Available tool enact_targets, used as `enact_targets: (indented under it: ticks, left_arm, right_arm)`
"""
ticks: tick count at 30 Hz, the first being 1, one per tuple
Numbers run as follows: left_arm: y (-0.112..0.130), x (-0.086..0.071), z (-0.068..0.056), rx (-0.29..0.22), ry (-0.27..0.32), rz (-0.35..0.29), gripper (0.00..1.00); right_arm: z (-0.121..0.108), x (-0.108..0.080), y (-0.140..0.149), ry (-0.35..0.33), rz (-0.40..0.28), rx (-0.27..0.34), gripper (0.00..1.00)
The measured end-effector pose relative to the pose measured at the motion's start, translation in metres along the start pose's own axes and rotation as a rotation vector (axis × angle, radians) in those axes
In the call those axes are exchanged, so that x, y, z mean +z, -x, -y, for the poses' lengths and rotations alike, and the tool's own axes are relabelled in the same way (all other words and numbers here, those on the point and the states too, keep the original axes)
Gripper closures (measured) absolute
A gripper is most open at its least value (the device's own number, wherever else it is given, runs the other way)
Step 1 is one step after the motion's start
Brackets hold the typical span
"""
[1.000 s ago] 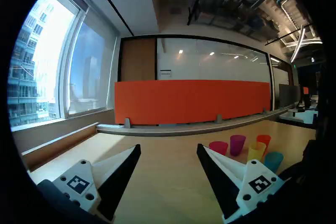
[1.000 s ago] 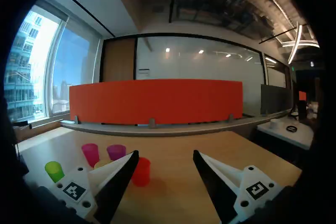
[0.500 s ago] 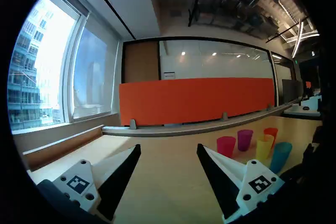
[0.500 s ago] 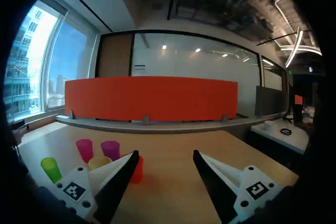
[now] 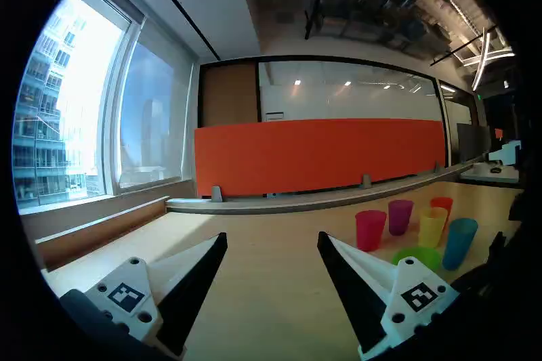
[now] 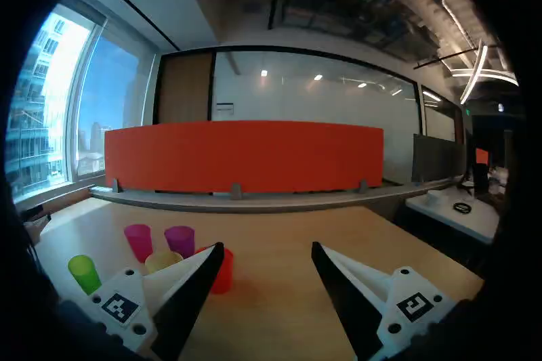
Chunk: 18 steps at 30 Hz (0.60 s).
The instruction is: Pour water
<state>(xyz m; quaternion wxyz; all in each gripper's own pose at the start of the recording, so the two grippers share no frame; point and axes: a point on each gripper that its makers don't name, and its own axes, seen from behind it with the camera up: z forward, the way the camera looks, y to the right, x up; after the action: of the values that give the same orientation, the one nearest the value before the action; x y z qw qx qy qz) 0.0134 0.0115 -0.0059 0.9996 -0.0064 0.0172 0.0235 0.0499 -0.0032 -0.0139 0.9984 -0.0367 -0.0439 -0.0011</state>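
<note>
Cups slid nearer at 3 o'clock of left claw; both claws hung released, empty. Right claw likely needed squaring on one cup before clenching.

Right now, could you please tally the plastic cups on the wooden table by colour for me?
pink translucent plastic cup: 1
purple translucent plastic cup: 1
orange-red plastic cup: 1
yellow plastic cup: 1
teal-blue plastic cup: 1
green translucent plastic cup: 1
Total: 6 cups
</note>
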Motion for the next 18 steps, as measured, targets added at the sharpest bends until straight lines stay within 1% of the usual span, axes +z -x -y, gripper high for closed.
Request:
enact_targets:
  ticks: [8,18]
  left_arm:
    - [0.01,0.001,0.003,-0.047,0.006,0.019,0.01]
    - [0.013,0.003,0.005,-0.052,0.006,0.03,0.01]
  right_arm:
    - [-0.004,-0.001,-0.001,0.01,0.001,-0.003,0.0]
    - [-0.007,-0.003,-0.002,0.014,0.0,-0.001,0.0]
